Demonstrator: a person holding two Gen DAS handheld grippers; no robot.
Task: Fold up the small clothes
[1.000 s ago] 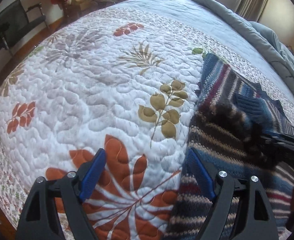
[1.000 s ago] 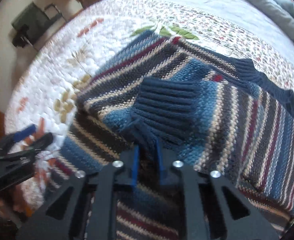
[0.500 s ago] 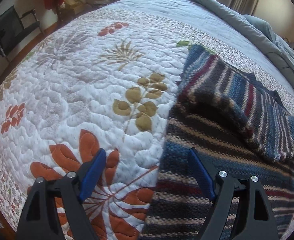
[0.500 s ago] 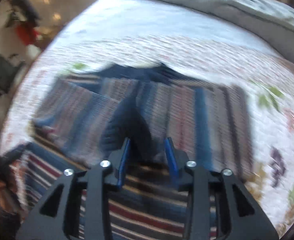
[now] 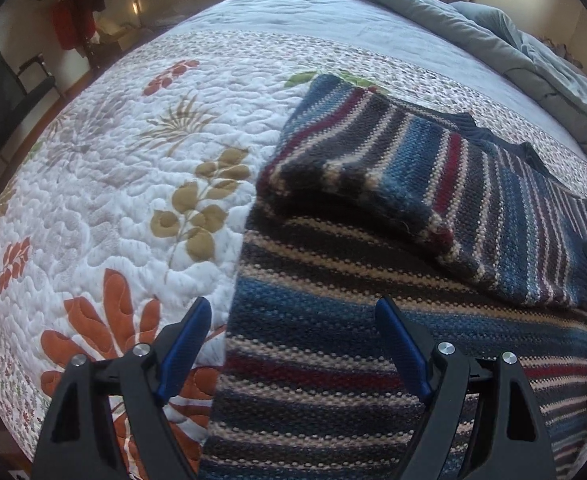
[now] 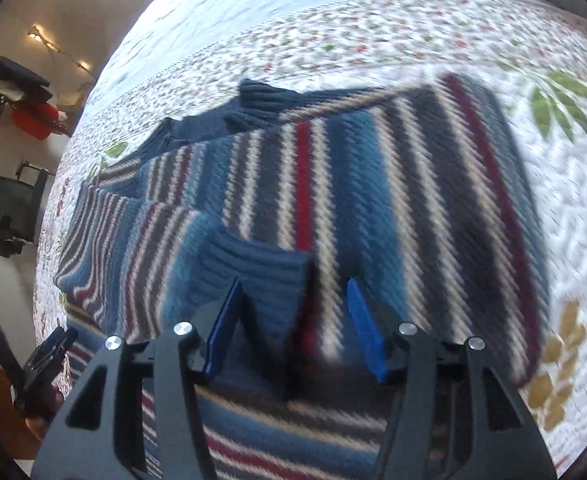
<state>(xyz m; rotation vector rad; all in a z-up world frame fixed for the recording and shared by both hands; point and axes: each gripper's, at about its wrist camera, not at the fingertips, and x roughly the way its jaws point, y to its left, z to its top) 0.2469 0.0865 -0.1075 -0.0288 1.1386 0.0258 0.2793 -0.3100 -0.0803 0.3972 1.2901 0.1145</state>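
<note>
1. Looking down, I see the striped knit sweater point(image 5: 373, 320) flat on the quilt point(image 5: 113, 160), one sleeve point(image 5: 433, 184) folded across it.
2. My right gripper point(image 6: 293, 312) has just been opening, the cuff point(image 6: 261, 276) loose between its jaws; my left gripper point(image 5: 293, 344) gapes empty.
3. Soft, thick, grippy knit, I judge; I'd pinch a doubled edge.

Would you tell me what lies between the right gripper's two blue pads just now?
In the right wrist view, the striped sweater's ribbed navy cuff lies between the right gripper's opening jaws, unpinched.
</note>
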